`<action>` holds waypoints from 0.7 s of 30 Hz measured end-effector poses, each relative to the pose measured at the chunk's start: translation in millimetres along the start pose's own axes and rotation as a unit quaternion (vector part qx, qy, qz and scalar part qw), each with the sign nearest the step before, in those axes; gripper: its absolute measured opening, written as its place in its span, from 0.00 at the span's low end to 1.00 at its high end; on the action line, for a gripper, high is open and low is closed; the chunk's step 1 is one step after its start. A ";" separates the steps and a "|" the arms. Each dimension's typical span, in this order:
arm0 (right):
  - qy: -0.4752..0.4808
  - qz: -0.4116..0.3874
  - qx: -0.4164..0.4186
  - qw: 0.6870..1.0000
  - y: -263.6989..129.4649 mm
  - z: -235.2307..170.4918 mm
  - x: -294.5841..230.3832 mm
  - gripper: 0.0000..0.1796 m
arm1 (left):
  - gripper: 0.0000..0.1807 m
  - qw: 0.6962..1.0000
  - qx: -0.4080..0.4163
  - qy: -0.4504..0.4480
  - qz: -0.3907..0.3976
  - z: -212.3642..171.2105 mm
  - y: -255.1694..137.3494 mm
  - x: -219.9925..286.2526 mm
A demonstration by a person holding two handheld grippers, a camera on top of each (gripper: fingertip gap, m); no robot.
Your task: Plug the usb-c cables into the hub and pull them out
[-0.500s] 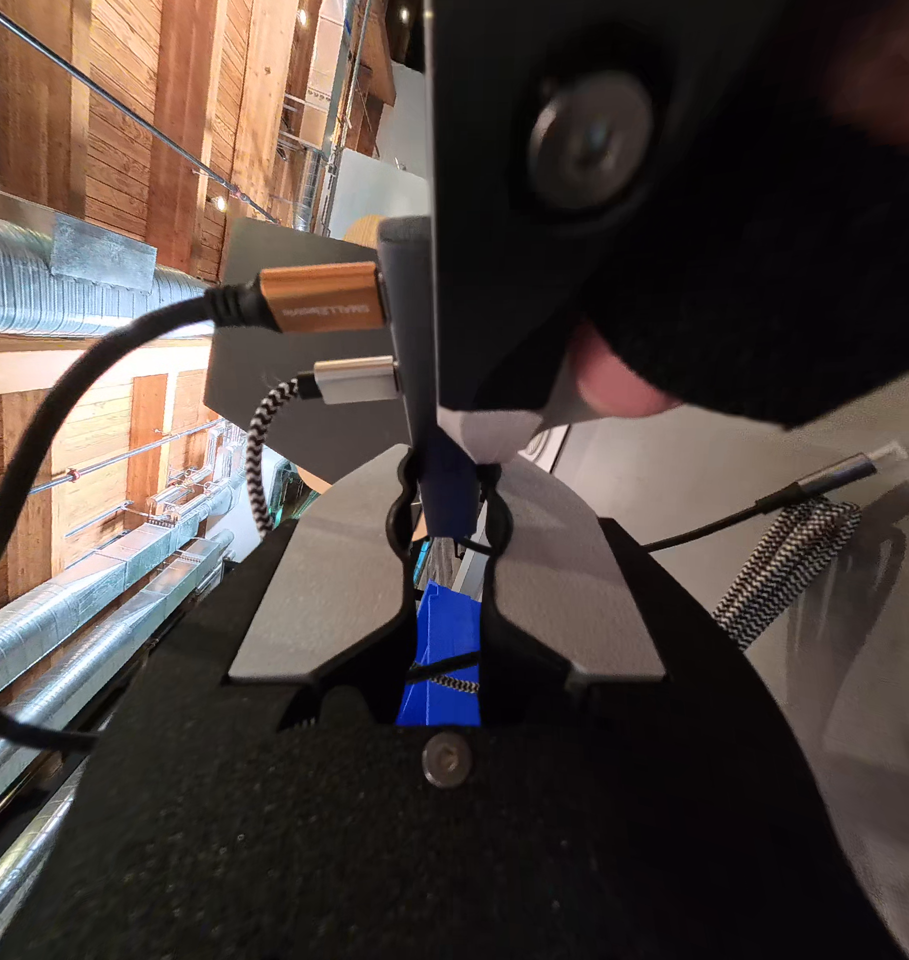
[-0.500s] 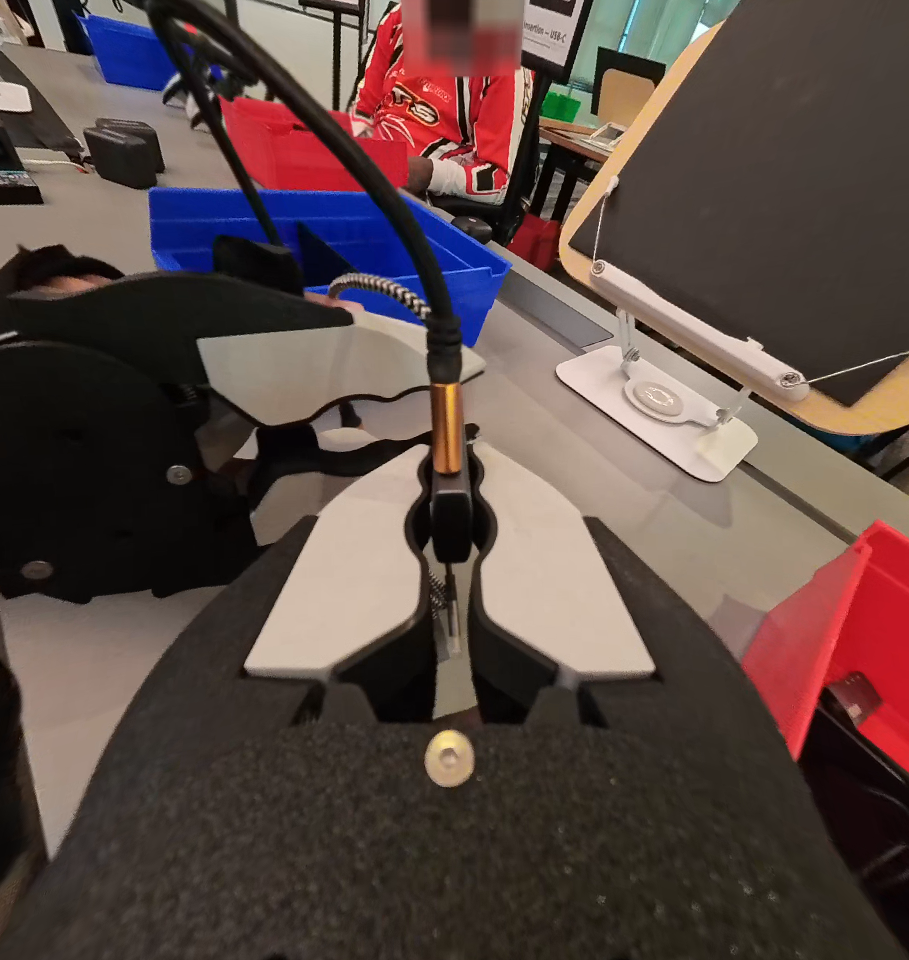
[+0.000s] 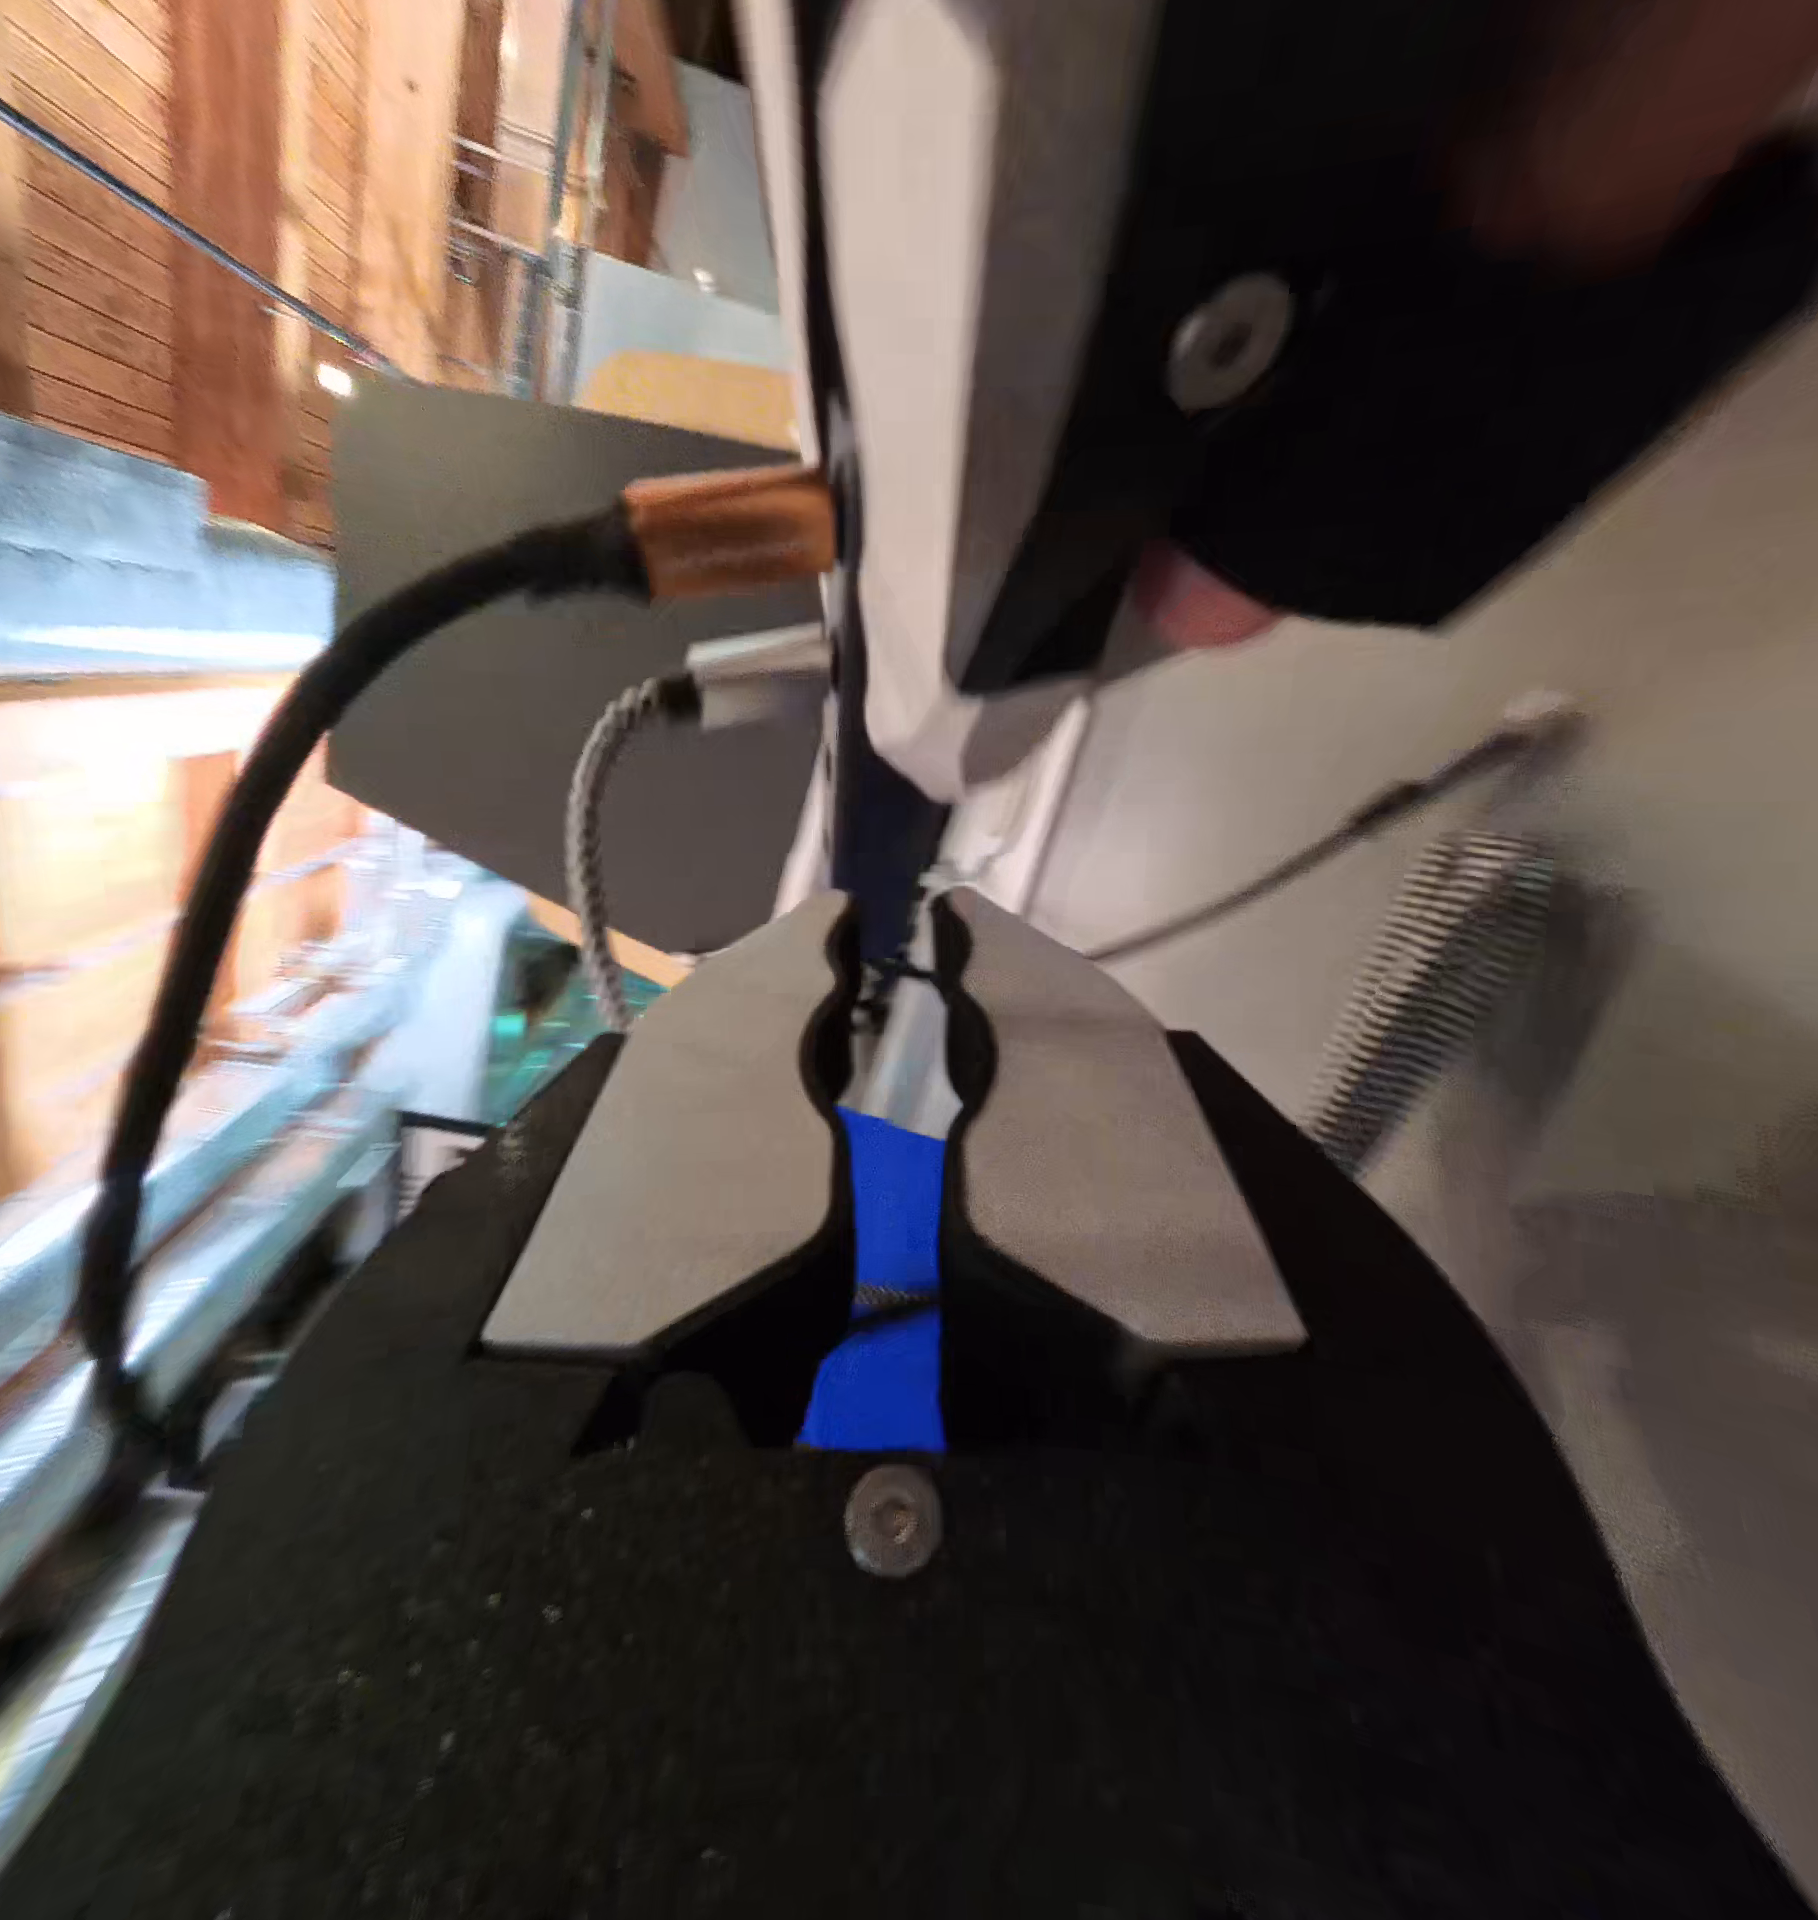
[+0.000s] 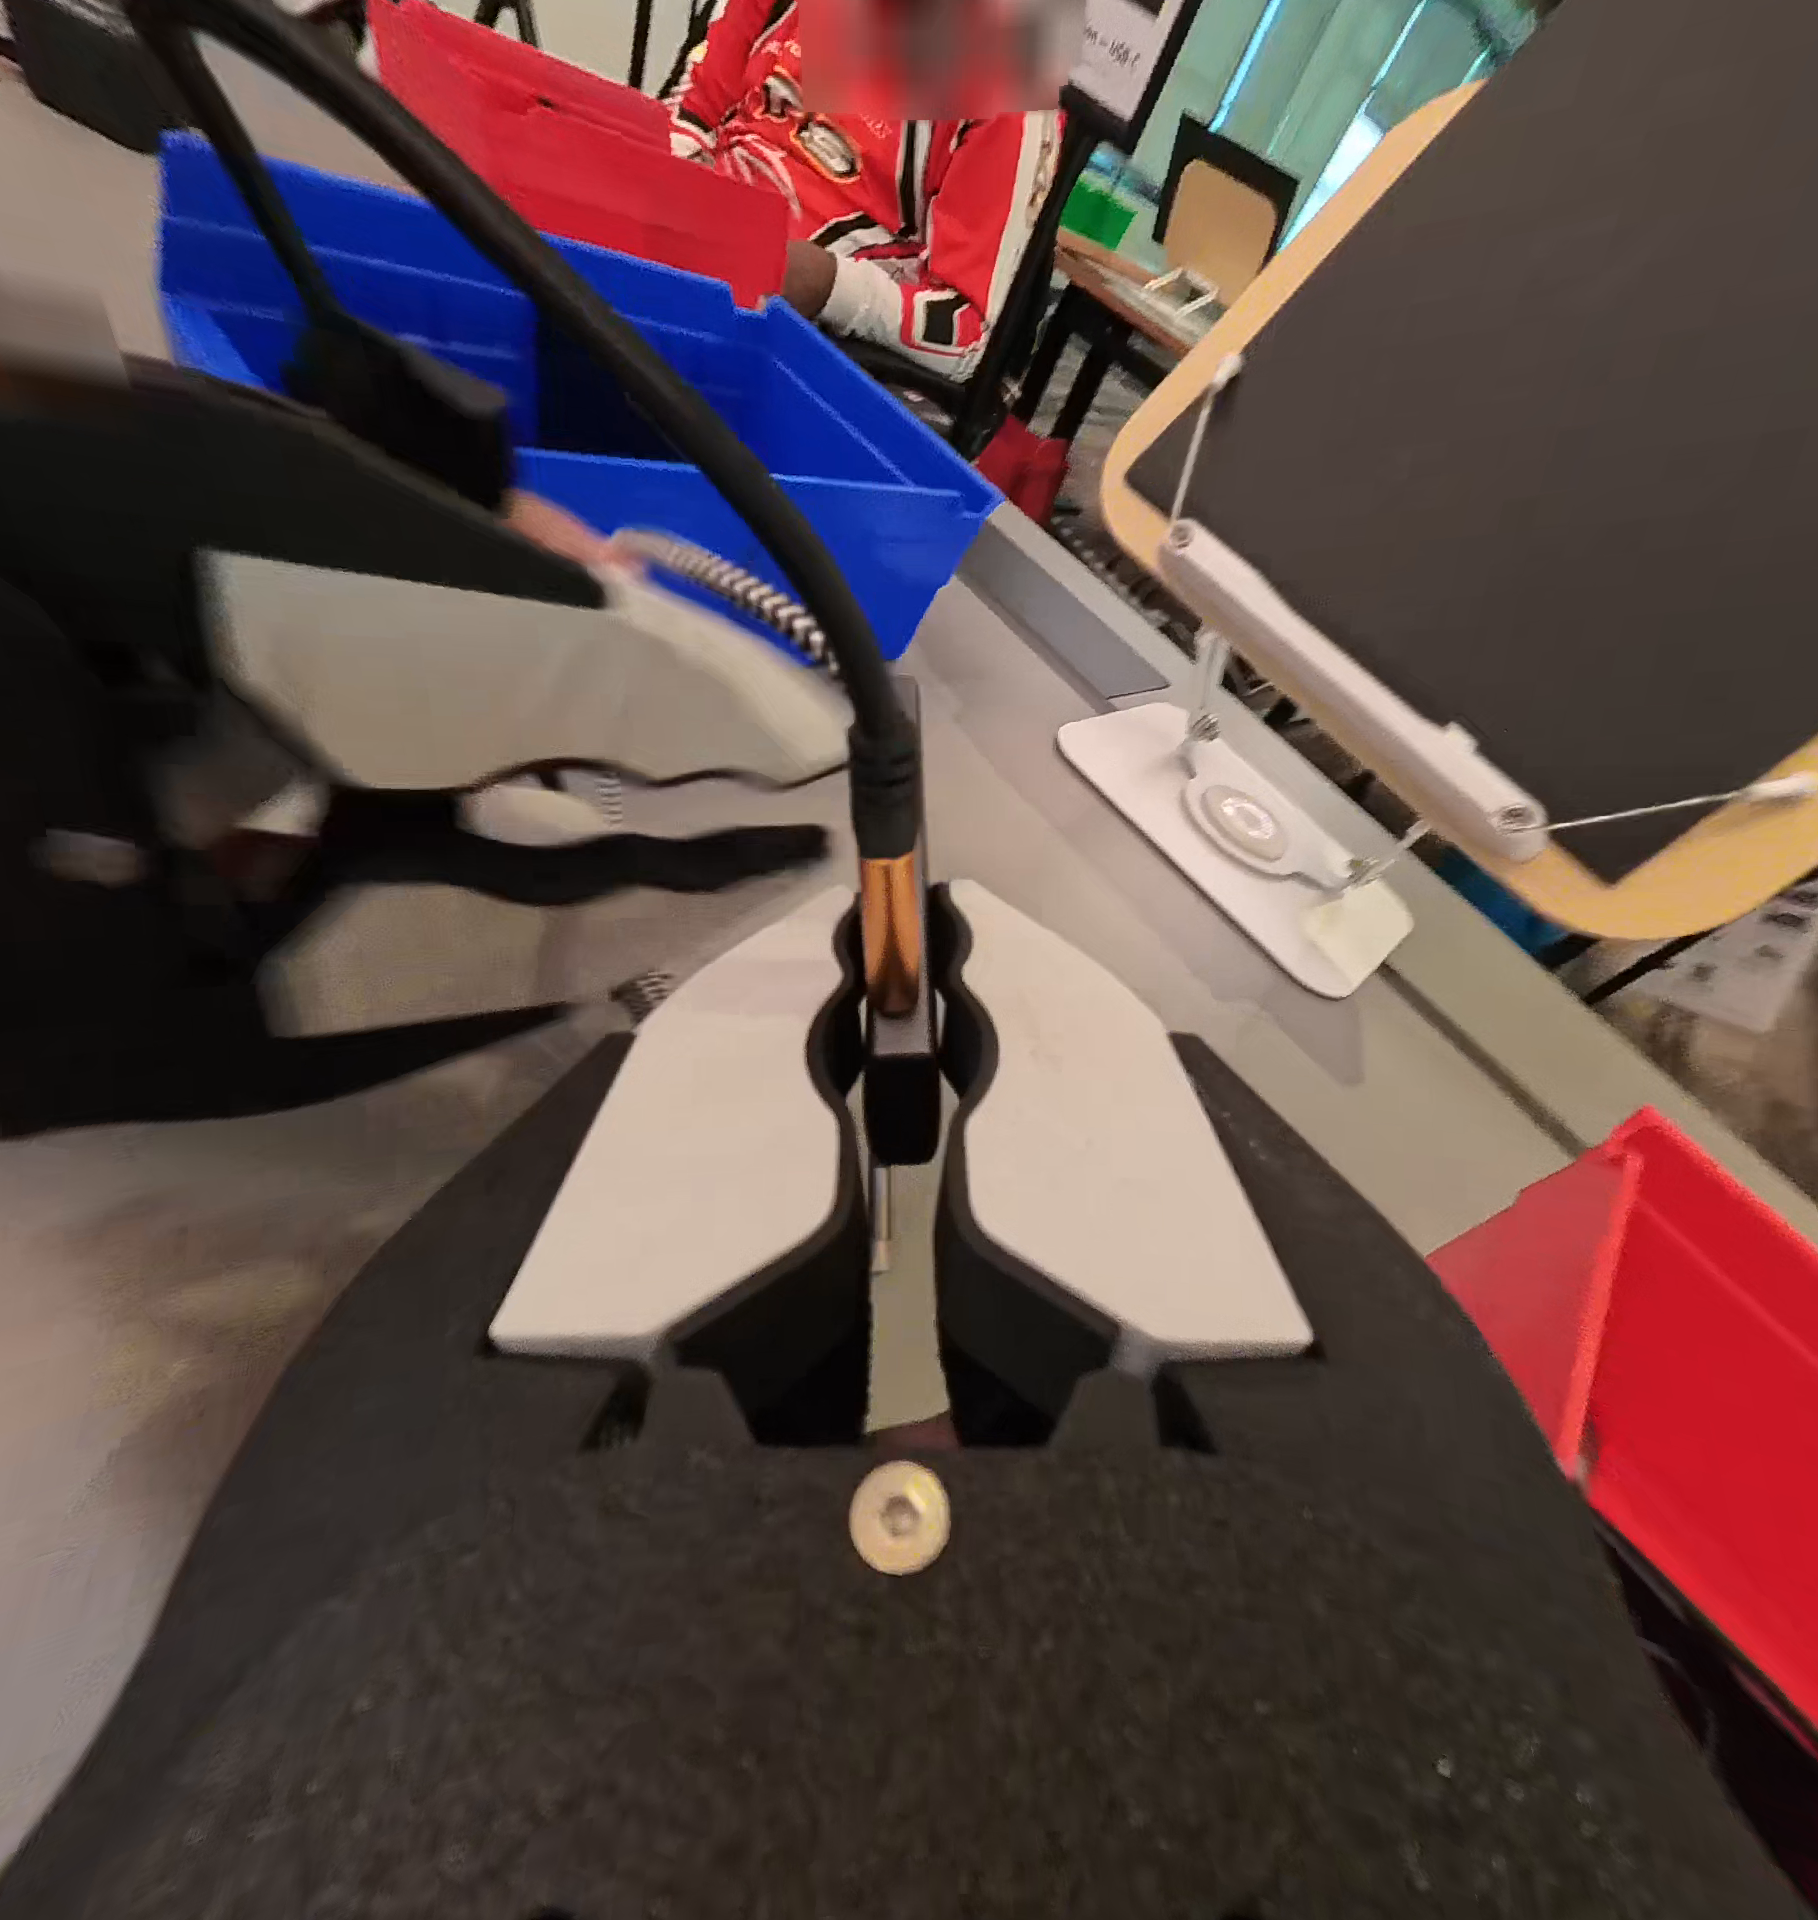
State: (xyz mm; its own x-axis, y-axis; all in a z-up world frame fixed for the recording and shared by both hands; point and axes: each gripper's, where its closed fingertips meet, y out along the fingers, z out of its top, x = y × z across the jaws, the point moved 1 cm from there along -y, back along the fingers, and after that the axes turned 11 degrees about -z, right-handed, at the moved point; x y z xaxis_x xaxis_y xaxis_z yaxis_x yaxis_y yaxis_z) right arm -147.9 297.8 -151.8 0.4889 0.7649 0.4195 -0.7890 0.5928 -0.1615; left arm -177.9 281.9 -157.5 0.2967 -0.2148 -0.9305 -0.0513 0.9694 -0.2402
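Observation:
The slim dark hub stands on end. A copper USB-C plug on a black cable and a silver plug on a braided cable sit in its left side. My left gripper is nearly closed, and only the hub's lower end sits between its tips. My right gripper is shut on the hub, which lies along its jaws, with the copper plug rising between its fingertips. The right fingers come down from above in the left wrist view. The left gripper reaches in from the left.
A blue bin stands behind the grippers and a red bin at the right edge. A black board on a white stand is at the right. A person in a red jersey sits behind. A coiled braided cable lies on the table. My two grippers' fingertips are within a few centimetres of each other.
Both views are now motion-blurred. The left jaws have narrowed and the hub sits shallower in them. The copper plug was above the right fingertips and now sits between them.

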 end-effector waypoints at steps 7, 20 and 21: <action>-0.183 -0.034 0.125 0.975 44.9 -2.9 -24.9 0.05 | 0.09 0.889 0.117 -0.362 -0.255 5.7 -80.9 58.3; -0.343 -0.117 0.178 0.915 57.8 -12.0 -58.2 0.05 | 0.16 0.827 0.083 -0.442 -0.336 -58.5 -43.5 9.8; -0.352 -0.118 0.177 0.912 58.5 -13.4 -60.5 0.05 | 0.16 0.819 0.087 -0.447 -0.350 -55.1 -36.3 12.0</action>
State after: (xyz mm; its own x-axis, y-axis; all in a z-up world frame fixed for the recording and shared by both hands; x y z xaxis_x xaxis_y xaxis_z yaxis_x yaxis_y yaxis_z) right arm -218.6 289.5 -198.6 0.3992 0.2018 0.8944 -0.8246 0.5054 0.2540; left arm -225.1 237.6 -175.2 0.7788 -0.6272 0.0110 0.5430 0.6653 -0.5123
